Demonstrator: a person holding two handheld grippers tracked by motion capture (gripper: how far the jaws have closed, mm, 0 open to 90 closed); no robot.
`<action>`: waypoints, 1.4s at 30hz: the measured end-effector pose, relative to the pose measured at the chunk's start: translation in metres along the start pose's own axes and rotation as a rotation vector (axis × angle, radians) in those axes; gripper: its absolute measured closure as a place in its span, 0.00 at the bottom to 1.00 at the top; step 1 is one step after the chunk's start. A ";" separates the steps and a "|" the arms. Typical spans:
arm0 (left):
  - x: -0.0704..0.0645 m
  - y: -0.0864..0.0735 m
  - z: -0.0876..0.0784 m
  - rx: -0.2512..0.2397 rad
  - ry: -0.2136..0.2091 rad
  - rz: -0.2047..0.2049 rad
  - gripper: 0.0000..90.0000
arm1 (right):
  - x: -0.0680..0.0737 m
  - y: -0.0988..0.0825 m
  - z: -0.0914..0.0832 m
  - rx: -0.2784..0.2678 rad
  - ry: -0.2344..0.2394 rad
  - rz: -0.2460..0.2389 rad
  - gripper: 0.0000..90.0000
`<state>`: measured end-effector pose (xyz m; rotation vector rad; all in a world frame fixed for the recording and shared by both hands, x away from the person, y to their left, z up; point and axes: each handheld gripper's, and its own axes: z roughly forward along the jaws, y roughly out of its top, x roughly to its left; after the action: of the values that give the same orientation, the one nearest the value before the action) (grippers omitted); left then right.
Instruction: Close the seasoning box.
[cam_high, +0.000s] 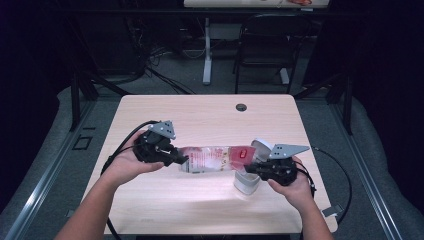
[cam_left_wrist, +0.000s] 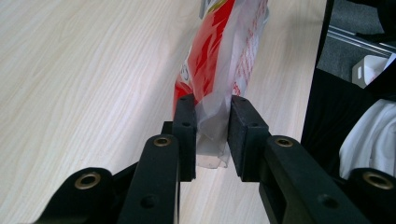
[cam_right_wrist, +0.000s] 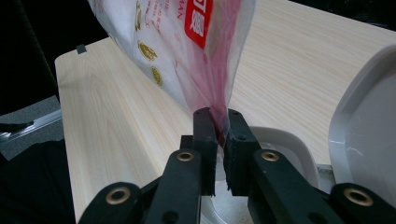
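Observation:
A clear plastic bag (cam_high: 215, 159) with red and white print hangs stretched sideways just above the wooden table (cam_high: 200, 115), held at both ends. My left gripper (cam_high: 180, 160) is shut on its left end; in the left gripper view the crumpled film (cam_left_wrist: 219, 51) is pinched between the pads of the gripper (cam_left_wrist: 212, 135). My right gripper (cam_high: 252, 167) is shut on the bag's right end. In the right gripper view the bag (cam_right_wrist: 187, 42) rises from the closed gripper (cam_right_wrist: 222, 140), above a white container (cam_right_wrist: 285, 144).
The white container (cam_high: 246, 184) stands on the table below the right gripper, its lid (cam_high: 261, 146) tipped up behind. A cable hole (cam_high: 241, 107) sits near the table's far edge. A dark chair (cam_high: 265, 40) and table legs stand beyond.

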<state>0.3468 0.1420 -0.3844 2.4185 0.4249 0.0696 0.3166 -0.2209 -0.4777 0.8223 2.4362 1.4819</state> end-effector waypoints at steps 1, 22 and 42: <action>0.000 0.001 0.000 0.001 -0.002 0.003 0.83 | 0.000 0.000 0.000 -0.001 -0.002 0.002 0.94; -0.002 0.016 -0.004 -0.013 0.004 0.014 0.84 | -0.001 -0.003 -0.004 -0.029 -0.018 0.020 0.96; -0.007 0.033 -0.002 -0.021 0.005 0.045 0.84 | -0.004 -0.007 -0.007 -0.016 -0.079 0.002 0.93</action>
<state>0.3494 0.1171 -0.3614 2.4083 0.3702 0.0989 0.3142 -0.2311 -0.4806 0.8638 2.3648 1.4392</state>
